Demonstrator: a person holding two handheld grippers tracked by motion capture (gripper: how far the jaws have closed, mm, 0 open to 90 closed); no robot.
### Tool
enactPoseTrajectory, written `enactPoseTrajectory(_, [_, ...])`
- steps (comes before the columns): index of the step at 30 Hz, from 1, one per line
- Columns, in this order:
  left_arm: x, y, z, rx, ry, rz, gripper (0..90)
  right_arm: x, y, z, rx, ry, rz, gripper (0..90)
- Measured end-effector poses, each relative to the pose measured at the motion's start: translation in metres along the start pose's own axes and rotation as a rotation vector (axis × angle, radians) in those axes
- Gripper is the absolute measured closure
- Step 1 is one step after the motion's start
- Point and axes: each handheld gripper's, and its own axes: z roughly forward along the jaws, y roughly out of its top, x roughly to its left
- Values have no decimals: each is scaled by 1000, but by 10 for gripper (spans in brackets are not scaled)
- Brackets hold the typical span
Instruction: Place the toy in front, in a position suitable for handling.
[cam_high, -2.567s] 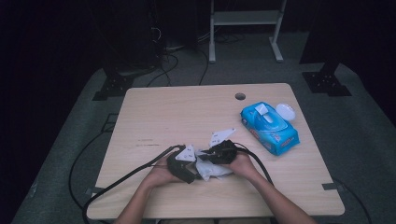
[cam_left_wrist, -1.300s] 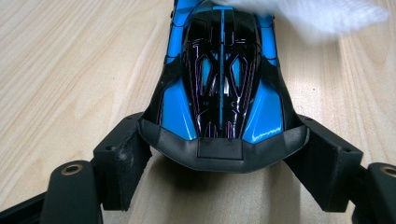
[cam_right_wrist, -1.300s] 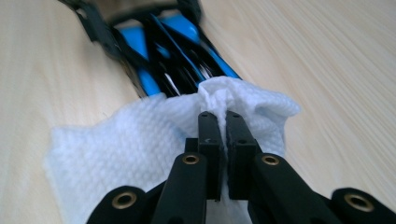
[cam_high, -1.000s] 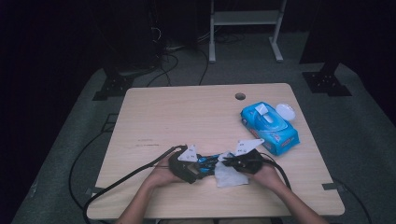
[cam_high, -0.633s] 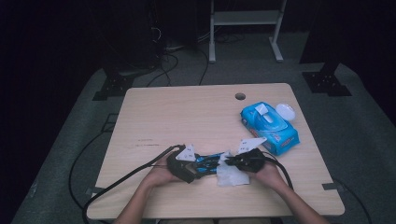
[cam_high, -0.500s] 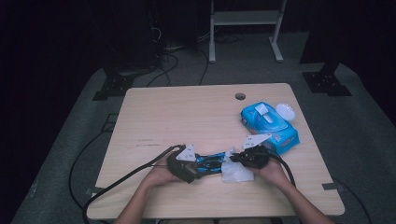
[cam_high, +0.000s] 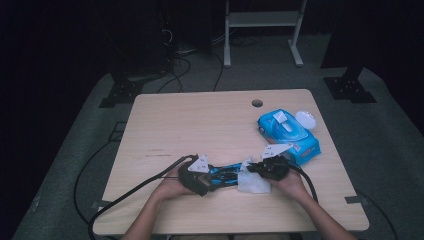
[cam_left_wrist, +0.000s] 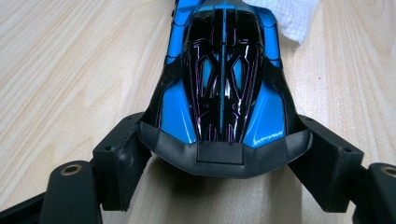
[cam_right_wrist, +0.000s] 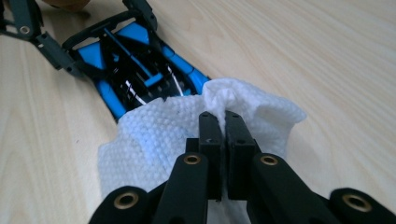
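A blue and black toy car (cam_high: 227, 174) lies on the wooden table (cam_high: 200, 125) near its front edge. My left gripper (cam_high: 210, 179) is shut on the car's wide end (cam_left_wrist: 224, 84), one pad against each side. My right gripper (cam_high: 252, 170) is shut on a bunched white wipe (cam_right_wrist: 159, 135). The wipe (cam_high: 252, 184) rests over the car's other end (cam_right_wrist: 135, 70) and spreads onto the table. In the left gripper view, the wipe (cam_left_wrist: 292, 16) shows past the car's far end.
A blue pack of wipes (cam_high: 287, 132) lies at the right of the table, with a white lid (cam_high: 305, 119) beside it. A cable hole (cam_high: 257, 103) sits near the far edge. Cables trail off the table's front left.
My right gripper has slid to the right with the wipe, along the car and away from my left gripper. The left gripper and the car have stayed put.
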Motion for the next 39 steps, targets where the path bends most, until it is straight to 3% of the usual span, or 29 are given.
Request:
enactPoseTrajectory(3, [0,0,0,-2,2,-1,240,2,-1,-1,0,16,6,872])
enactPoseTrajectory(10, [1,-1,-1,-3,4,-13,241,-5,12,13,-12,3,20,873])
enactPoseTrajectory(14, [1,-2,-1,-1,6,-8,241,-2,4,6,-10,-12,28,873])
enactPoseTrajectory(16, [2,-2,-1,1,2,-3,241,-2,1,1,-1,5,55,874])
enactPoseTrajectory(19, [1,-2,-1,-5,3,-9,241,3,9,2,-21,61,45,874])
enactPoseTrajectory(23, [1,-2,-1,-4,5,-7,240,24,36,16,-51,117,-23,874])
enactPoseTrajectory(29, [1,-2,-1,-4,4,-8,241,52,67,53,-1,183,-118,874])
enactPoseTrajectory(31, [1,-2,0,-6,3,-14,241,58,71,65,26,173,-146,874])
enactPoseTrajectory(34, [1,-2,-1,-6,3,-12,241,53,74,71,31,137,-150,875])
enactPoseTrajectory(37, [2,-2,-1,-4,-1,-8,242,39,67,67,23,126,-109,875])
enactPoseTrajectory(39, [2,-2,-1,-4,-1,-8,242,32,62,58,14,91,-109,874])
